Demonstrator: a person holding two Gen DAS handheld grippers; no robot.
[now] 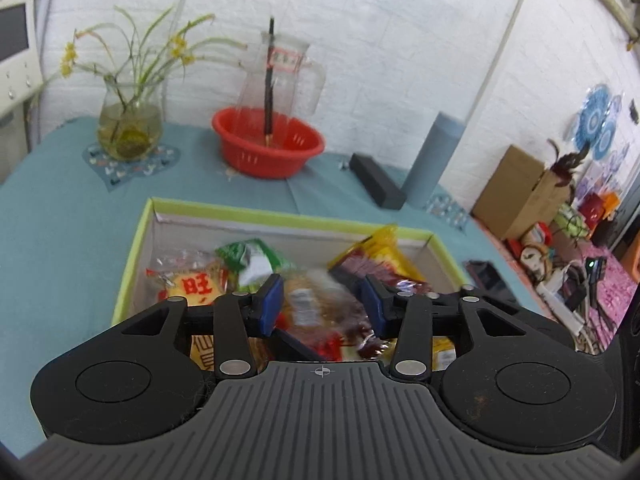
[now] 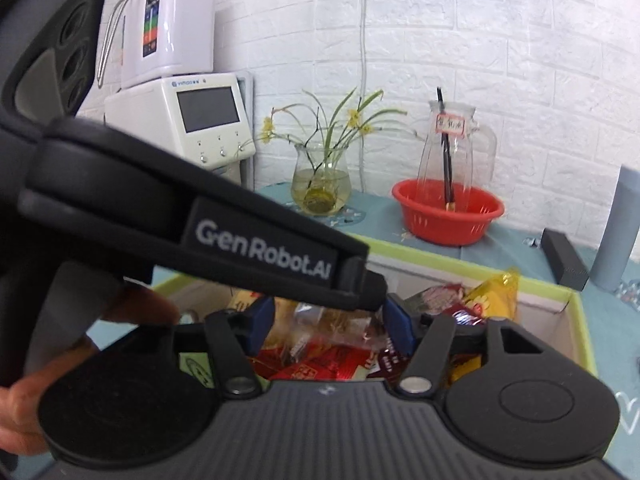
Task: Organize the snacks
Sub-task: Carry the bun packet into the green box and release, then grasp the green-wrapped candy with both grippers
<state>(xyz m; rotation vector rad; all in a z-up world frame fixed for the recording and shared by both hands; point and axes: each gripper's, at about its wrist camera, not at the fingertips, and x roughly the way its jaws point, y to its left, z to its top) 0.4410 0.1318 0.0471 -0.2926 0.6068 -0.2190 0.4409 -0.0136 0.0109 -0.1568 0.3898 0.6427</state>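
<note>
Surface: teal tablecloth (image 1: 60,216) before a white brick wall (image 1: 380,40).
Box: green-rimmed box (image 1: 280,218) on the cloth, filled with snack packets (image 1: 312,304).
Behind box: flower vase (image 1: 130,120), red basket (image 1: 268,148) holding a glass pitcher (image 1: 280,76).
Left gripper (image 1: 322,304): above the box, blue pads apart, nothing visibly gripped.
Right gripper (image 2: 334,328): above the snacks, jaws parted, nothing visibly gripped; the left gripper's body crosses its view.
</note>
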